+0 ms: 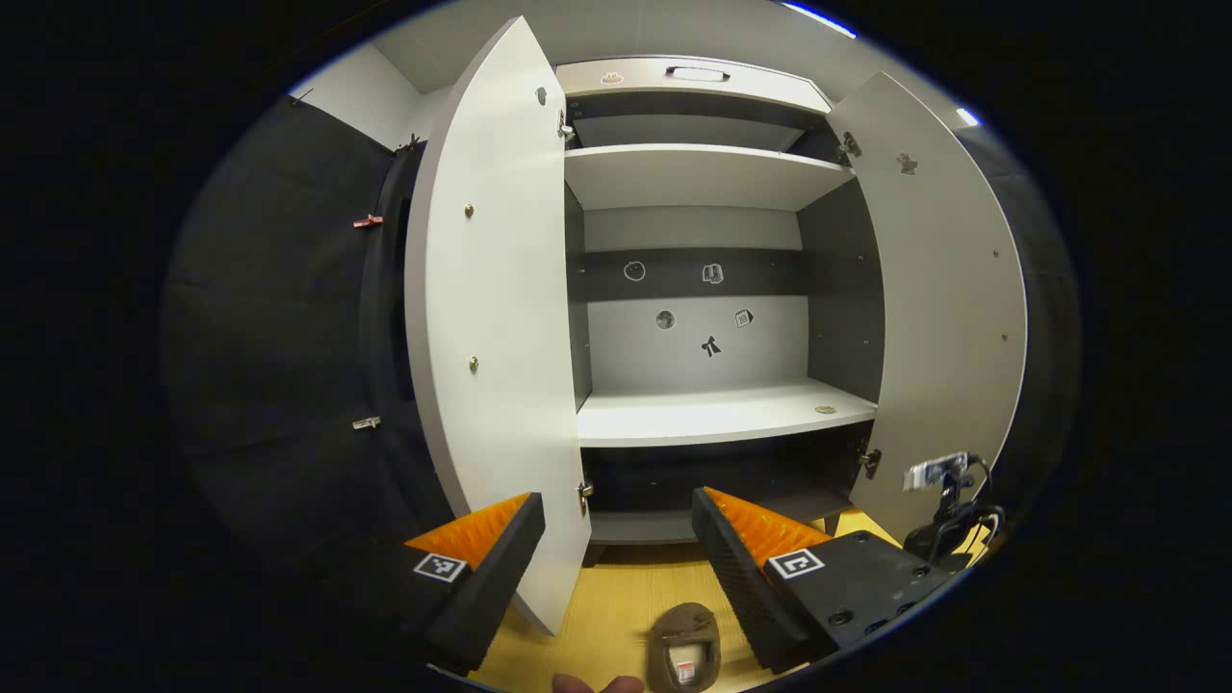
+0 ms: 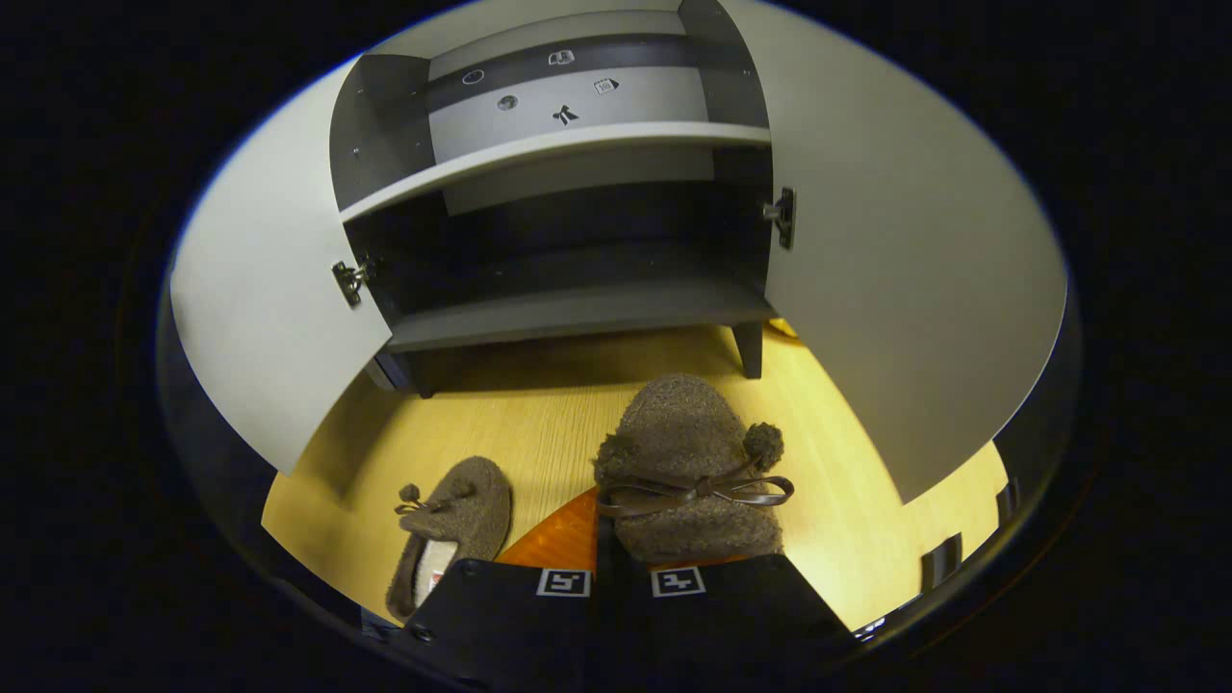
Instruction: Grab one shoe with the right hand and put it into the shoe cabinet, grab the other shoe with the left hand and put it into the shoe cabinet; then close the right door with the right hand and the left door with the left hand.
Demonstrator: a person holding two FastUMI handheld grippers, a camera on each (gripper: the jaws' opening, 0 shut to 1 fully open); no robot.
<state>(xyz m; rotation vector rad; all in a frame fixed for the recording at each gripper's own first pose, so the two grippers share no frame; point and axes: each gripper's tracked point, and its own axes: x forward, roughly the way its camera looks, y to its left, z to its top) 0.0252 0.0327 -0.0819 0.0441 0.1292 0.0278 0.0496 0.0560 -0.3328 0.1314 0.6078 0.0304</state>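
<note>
Here the right tongs [image 2: 616, 549] were closed narrow on a brown fuzzy shoe [image 2: 688, 462], their two fingers pressed against its heel end so that the shoe stood out ahead of them with its toe toward the shoe cabinet [image 2: 577, 313] and its dark bow across the top. In the right gripper view the held shoe sat in front of the cabinet's dark bottom compartment, over the yellow wooden floor [image 2: 539, 409], though whether it touched the floor could not be told. The other shoe [image 2: 448, 534] lay on the floor to the left of the held one, near it but apart, its opening facing the camera. Both doors stood swung wide: the left door [image 2: 260, 318] and the right door [image 2: 905, 289] flanked the open front. In the left gripper view the left tongs [image 1: 616, 553] were spread wide and held nothing, pointed at the cabinet's lower front between the left door [image 1: 491, 318] and the right door [image 1: 938, 308]. A pale shelf [image 1: 722, 414] crossed the cabinet's middle, with small stickers on the back panel above it. A brown shoe [image 1: 685, 647] showed low on the floor between the spread fingers, and a small camera on a stand [image 1: 948, 500] stood by the right door's foot.
</note>
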